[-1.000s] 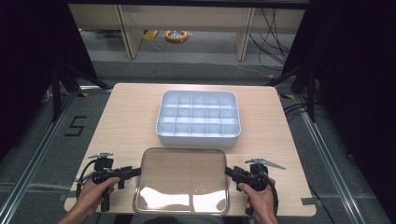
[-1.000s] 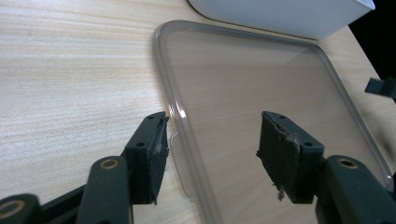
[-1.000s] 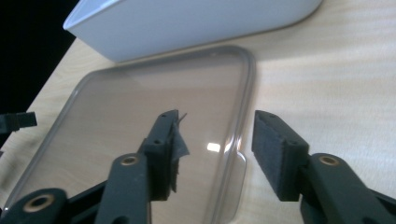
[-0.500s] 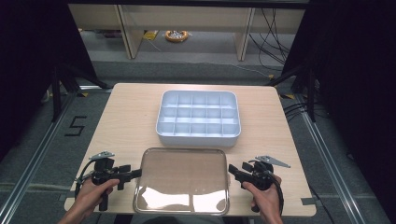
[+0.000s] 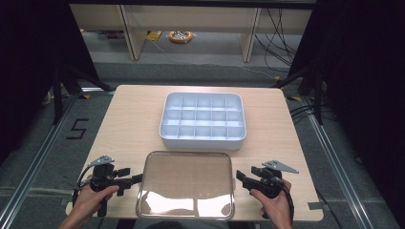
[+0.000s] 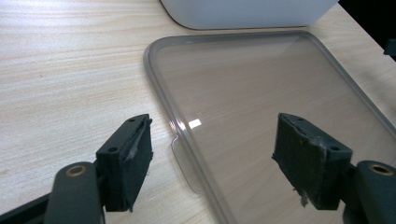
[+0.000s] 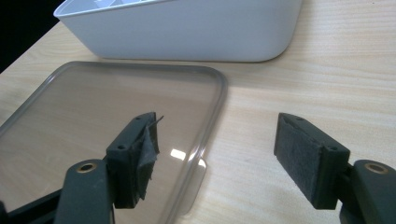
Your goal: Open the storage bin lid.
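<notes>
Both hands sit low in the frame, left claw (image 5: 136,179) and right claw (image 5: 241,177) pointing inward, jaws just opened wide, gripping nothing

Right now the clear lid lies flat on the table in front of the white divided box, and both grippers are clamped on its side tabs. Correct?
Not quite. The clear lid does lie before the white divided box, but both gripper views show the left gripper and right gripper with jaws open, having just been opening, pads clear of the tabs.
</notes>
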A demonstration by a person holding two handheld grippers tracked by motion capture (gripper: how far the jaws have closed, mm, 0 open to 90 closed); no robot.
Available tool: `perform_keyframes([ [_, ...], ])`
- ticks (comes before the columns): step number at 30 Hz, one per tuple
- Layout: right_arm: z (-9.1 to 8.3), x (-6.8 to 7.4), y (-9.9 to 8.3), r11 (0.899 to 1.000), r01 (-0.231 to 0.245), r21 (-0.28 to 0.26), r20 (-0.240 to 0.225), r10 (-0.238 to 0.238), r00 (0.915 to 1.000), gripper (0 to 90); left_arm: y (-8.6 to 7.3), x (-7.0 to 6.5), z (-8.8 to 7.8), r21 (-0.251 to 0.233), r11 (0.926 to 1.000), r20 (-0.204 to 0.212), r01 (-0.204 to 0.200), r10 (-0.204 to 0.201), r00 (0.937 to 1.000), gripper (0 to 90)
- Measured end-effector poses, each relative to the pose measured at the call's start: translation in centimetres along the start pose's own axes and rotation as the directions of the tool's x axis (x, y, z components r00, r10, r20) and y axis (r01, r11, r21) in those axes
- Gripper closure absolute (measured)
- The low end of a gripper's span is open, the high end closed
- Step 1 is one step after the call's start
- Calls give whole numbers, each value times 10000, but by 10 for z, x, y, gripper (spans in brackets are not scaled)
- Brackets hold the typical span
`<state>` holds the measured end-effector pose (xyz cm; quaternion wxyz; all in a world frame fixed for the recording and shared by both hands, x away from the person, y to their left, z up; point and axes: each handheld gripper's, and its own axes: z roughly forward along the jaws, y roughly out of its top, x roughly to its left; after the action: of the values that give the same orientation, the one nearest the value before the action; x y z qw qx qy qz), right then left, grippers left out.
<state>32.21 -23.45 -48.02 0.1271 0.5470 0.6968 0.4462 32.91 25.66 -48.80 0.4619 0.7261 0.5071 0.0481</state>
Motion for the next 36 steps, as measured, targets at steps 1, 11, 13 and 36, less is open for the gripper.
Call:
perform_keyframes([
  [1, -2, 4, -1, 9993, -369, 50, 40, 369, 9993, 302, -1, -1, 0, -21, 10000, 13, 8, -8, 10000, 267],
  [11, -11, -1, -9, 9997, 210, 155, 202, -213, 9996, 251, -8, -6, -6, -54, 9991, 68, -431, 431, 9990, 233],
  [13, -12, 0, -12, 9999, 112, 86, 45, -112, 9999, 246, -10, -8, -7, -57, 9990, 86, -447, 447, 9990, 232],
  [36, -31, 6, -33, 9995, 249, 181, 10, -249, 9997, 206, -28, -23, -20, -74, 9966, 289, -820, 821, 9962, 205],
])
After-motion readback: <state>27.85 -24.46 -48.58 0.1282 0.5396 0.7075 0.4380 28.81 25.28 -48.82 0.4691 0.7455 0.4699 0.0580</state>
